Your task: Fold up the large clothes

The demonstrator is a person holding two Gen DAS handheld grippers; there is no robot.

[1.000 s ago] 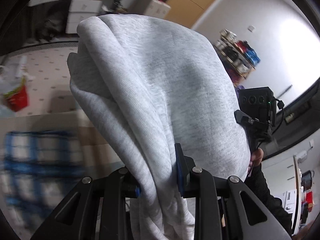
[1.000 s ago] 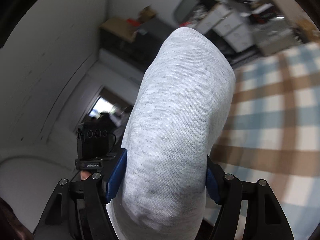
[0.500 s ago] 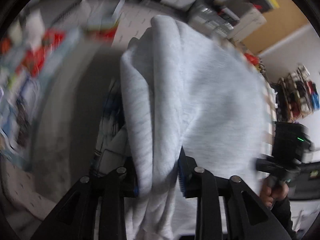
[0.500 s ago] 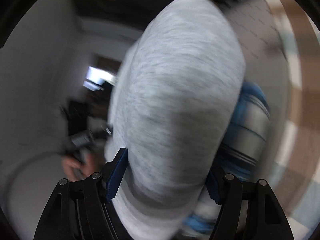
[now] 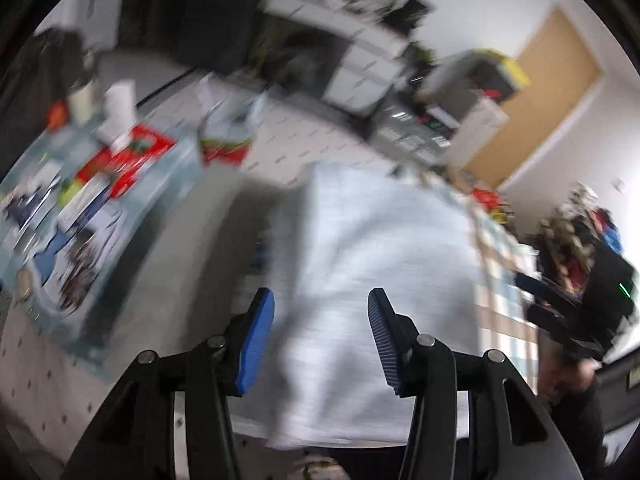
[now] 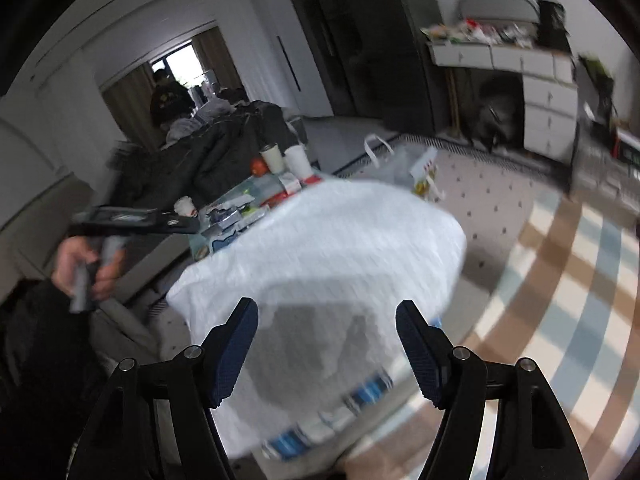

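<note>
Letting go is the step in hand, by my read: the grey garment (image 5: 384, 280) lies folded on top of a blue-striped pile (image 6: 320, 432), w/ a plaid rug (image 6: 568, 300) beside it on the right. Left gripper (image 5: 320, 338) has its jaws opening, cloth seen between them but pads look clear of it, so released. Right gripper (image 6: 326, 346) stands wide, blue pads apart from the fabric below, nothing grasped. Both views are blurred, so can't tell if a fold edge snags on a pad. To do it well: back both grippers straight out along their fingers, no sideways drag, jaws wide till clear of the cloth, else the top layer pulls askew. Check edges line up w/ the pile before moving on.
</note>
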